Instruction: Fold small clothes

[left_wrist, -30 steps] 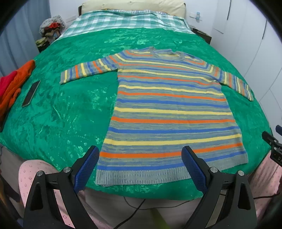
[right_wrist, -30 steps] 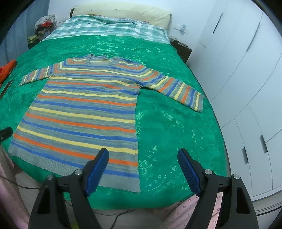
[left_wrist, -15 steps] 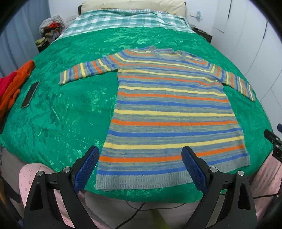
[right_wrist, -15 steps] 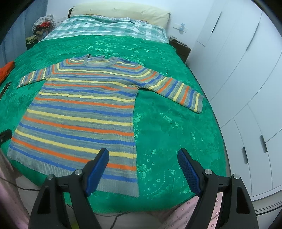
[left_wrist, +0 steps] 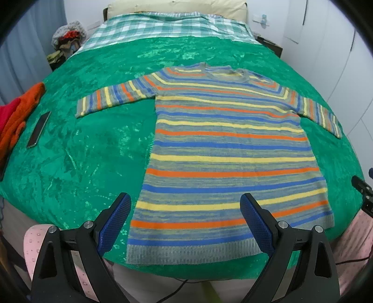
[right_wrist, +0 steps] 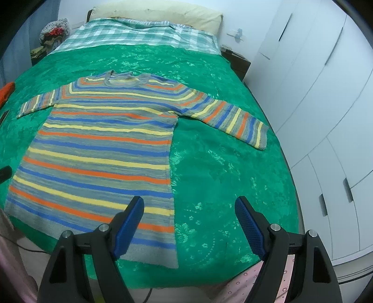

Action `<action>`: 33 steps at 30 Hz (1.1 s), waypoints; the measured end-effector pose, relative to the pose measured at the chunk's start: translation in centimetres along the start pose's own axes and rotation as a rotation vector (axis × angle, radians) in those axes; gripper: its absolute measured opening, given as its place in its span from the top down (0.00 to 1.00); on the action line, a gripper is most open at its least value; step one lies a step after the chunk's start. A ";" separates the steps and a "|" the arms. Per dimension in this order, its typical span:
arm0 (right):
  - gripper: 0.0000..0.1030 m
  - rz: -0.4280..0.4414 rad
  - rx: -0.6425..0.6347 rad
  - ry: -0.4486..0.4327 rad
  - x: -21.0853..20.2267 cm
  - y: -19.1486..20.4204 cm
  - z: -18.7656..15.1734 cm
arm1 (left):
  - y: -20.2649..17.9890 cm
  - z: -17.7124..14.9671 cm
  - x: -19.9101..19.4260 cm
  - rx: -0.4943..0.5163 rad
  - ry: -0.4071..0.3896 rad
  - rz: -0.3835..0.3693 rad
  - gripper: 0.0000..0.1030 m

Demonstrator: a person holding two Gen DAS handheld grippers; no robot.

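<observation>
Lying flat on the green bedspread (left_wrist: pixel 81 151), the striped sweater (left_wrist: pixel 228 149) has both sleeves spread out to the sides and its grey ribbed hem close to the near edge of the bed. On the far left of the bedspread a dark phone (left_wrist: pixel 38 132) rests beside an orange and red cloth (left_wrist: pixel 16 116), well apart from the sweater, and nothing lies on the sweater itself. Farther away there is a green checked sheet (left_wrist: pixel 163 28) and a pale pillow (left_wrist: pixel 177 7); white wardrobe doors (right_wrist: pixel 326 105) stand on the right. The bedspread looks shiny and crumpled, the sweater is knitted with orange, yellow and blue bands. The left gripper (left_wrist: pixel 185 218) is released above the hem, holding nothing. The right gripper (right_wrist: pixel 189 215) is also spread wide and empty, over the sweater's near right corner.
</observation>
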State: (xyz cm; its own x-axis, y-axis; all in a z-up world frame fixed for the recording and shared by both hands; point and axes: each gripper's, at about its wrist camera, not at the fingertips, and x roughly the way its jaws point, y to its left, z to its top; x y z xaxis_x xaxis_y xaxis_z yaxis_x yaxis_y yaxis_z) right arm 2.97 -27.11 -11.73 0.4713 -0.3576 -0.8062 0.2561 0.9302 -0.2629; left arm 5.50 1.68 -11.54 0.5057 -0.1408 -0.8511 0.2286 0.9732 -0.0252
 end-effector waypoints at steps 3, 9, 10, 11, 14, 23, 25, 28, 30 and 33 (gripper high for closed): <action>0.23 -0.007 0.002 0.010 0.5 -0.4 0.1 | -0.2 0.0 0.3 0.002 0.006 0.003 0.07; 0.23 0.016 0.020 0.006 1.4 -1.4 0.6 | -0.6 -0.1 1.1 0.009 0.017 0.015 0.07; 0.23 0.062 0.038 0.006 1.9 -2.0 0.9 | -0.5 -0.2 1.4 0.006 0.022 0.020 0.07; 0.23 0.120 0.064 0.007 2.6 -2.8 1.1 | -0.4 -0.2 1.5 0.002 0.027 0.023 0.07; 0.23 0.371 0.245 -0.025 6.3 -8.1 2.4 | 0.2 -0.4 2.0 -0.009 0.044 0.029 0.07; 0.28 0.444 0.792 0.011 21.0 -28.0 6.5 | 2.3 -0.7 3.1 -0.070 0.060 0.067 0.07; 0.30 0.464 0.816 0.037 23.0 -28.6 7.0 | 2.7 -0.8 3.6 -0.082 0.070 0.076 0.07; 0.32 0.469 0.805 0.081 25.2 -27.9 7.7 | 3.1 -1.2 4.4 -0.091 0.084 0.091 0.07; 0.32 0.464 0.799 0.101 26.4 -27.4 8.0 | 3.5 -1.5 4.9 -0.096 0.089 0.097 0.07; 0.54 0.451 0.767 0.136 27.6 -26.5 8.4 | 4.0 -1.8 5.7 -0.108 0.096 0.115 0.07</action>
State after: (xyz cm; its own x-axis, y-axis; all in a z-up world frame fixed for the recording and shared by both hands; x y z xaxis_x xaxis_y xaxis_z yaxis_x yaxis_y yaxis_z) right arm 16.29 -62.37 -22.56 0.5720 0.0864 -0.8157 0.5868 0.6519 0.4804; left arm 7.81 5.13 -17.49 0.4404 -0.0144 -0.8977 0.0806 0.9965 0.0236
